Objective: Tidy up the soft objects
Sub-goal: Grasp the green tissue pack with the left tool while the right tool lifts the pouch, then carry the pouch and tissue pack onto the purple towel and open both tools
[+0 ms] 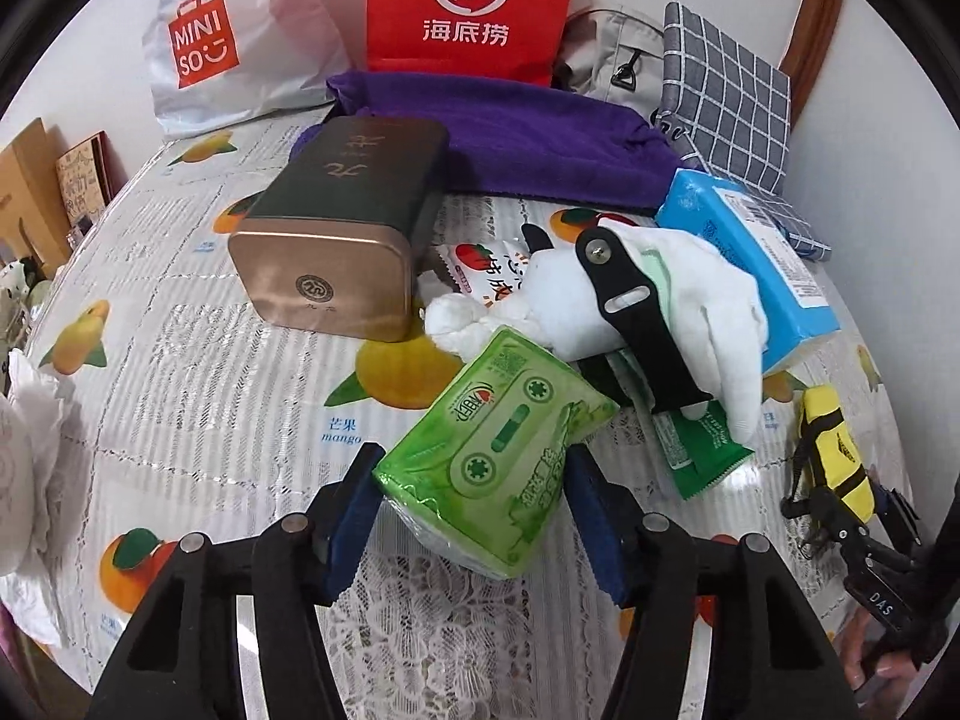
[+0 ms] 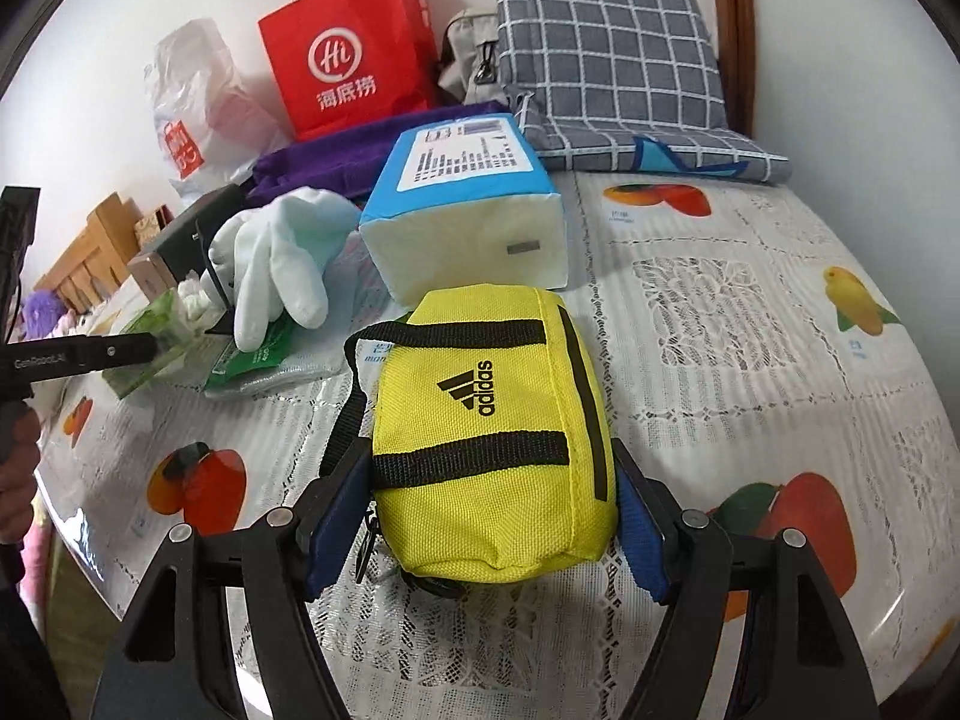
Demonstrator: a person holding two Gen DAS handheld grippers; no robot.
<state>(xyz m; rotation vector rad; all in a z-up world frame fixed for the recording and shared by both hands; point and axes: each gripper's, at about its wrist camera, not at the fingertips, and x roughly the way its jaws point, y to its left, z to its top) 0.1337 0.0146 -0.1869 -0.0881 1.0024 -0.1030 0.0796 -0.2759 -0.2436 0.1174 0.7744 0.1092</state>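
Observation:
My left gripper (image 1: 474,504) is shut on a green tissue pack (image 1: 498,462), its blue pads pressing both sides, just above the tablecloth. My right gripper (image 2: 492,516) is shut on a yellow Adidas pouch (image 2: 498,438), which also shows in the left wrist view (image 1: 834,456). A white glove (image 1: 648,300) with a black strap lies behind the green pack, beside a blue tissue pack (image 1: 750,258). The glove (image 2: 276,264) and blue pack (image 2: 462,210) also show in the right wrist view. A purple towel (image 1: 510,138) lies at the back.
A dark tin box (image 1: 342,222) lies on its side left of the glove. A red paper bag (image 1: 474,6), a white Miniso bag (image 1: 222,42) and a grey checked cushion (image 2: 618,72) stand along the back. Green and red snack packets (image 1: 702,450) lie under the glove.

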